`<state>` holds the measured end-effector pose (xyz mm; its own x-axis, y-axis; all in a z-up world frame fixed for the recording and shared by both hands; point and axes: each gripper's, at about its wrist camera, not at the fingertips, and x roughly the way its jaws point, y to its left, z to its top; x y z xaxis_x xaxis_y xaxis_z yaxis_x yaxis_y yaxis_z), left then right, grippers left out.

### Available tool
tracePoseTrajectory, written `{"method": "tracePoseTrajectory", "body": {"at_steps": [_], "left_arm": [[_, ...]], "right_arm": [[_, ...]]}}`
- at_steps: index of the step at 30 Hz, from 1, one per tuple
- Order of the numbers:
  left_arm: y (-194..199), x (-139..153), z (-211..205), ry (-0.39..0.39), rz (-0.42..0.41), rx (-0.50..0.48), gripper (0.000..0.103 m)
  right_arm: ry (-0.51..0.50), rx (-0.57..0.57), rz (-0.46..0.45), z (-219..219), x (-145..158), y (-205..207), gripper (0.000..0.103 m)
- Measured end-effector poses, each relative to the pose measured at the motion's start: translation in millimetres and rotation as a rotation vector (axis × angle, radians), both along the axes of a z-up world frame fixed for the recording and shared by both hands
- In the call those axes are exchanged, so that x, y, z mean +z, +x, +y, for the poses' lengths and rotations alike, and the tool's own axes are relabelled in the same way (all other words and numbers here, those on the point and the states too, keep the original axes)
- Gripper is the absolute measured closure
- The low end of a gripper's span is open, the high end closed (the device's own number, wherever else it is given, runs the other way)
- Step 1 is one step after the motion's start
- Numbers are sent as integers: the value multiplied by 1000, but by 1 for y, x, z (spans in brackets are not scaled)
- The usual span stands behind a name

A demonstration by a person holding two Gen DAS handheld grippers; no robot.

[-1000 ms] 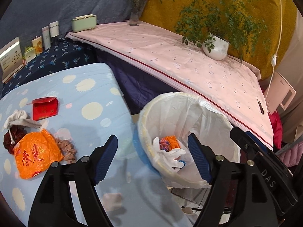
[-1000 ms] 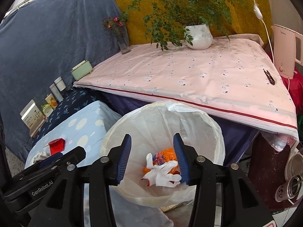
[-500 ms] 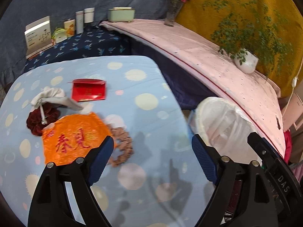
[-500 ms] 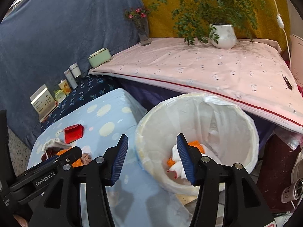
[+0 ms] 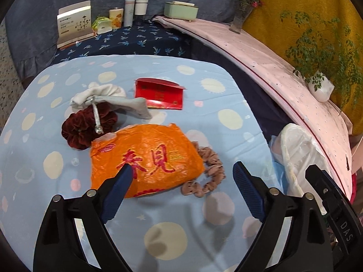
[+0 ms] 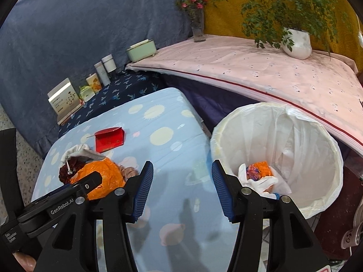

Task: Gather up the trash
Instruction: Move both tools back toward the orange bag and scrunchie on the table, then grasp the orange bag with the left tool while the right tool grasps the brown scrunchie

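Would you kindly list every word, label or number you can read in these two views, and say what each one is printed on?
"GenRobot.AI": on the black body of the left gripper, seen from the right wrist.
"DAS": on the right gripper's black body, seen from the left wrist.
Two large red characters: on the orange plastic bag; I cannot transcribe them reliably.
Gold print on the red envelope: too small.
White box label: blurred.

Left gripper (image 5: 181, 171): black frame, blue ribbed pads (image 5: 118, 190), pitched steeply downward; jaws wide apart, just been opening further, nothing between them. Its body also shows at the lower left of the right wrist view.

Right gripper (image 6: 182, 167): same build, black with blue pads (image 6: 221, 190), angled downward; jaws parted to a moderate gap, empty.

Person: a fingertip (image 6: 22, 260) visible at the lower left edge of the right wrist view.
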<state>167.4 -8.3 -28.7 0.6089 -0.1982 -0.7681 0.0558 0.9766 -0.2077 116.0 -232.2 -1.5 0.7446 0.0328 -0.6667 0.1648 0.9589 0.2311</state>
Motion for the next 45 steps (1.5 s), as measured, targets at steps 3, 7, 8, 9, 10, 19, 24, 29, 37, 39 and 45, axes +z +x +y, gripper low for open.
{"method": "tracePoseTrajectory", "body": {"at_steps": [3,7,8,9,10,19,24,29,37,39,45], "left_arm": [[1,-3,8,0,3,12,18],[2,-6,17,-2,6,27,18],[3,-7,20,-3,8,31,18],[3,-8,22,-4,11,33,18],[3,-9,23,-3,12,36,18],[8,-21,38,2,49,65,16],[13,-33,44,7,81,77,15],[20,-43,49,0,106,88,14],[32,-55,56,-7,130,98,12],[33,-60,58,-13,137,92,15],[28,-60,56,50,93,66,33]], "right_arm": [[-4,14,9,10,-2,4,51],[-9,29,18,19,-5,8,51],[-11,33,19,22,-5,9,51],[-12,36,21,24,-6,10,51],[-12,39,23,26,-6,11,51],[-12,67,54,43,-20,20,51],[-13,84,81,54,-33,28,51],[-17,103,106,64,-46,37,51],[-19,117,141,75,-64,53,51],[-19,121,149,78,-67,56,51],[-31,135,164,87,-78,65,54]]}}
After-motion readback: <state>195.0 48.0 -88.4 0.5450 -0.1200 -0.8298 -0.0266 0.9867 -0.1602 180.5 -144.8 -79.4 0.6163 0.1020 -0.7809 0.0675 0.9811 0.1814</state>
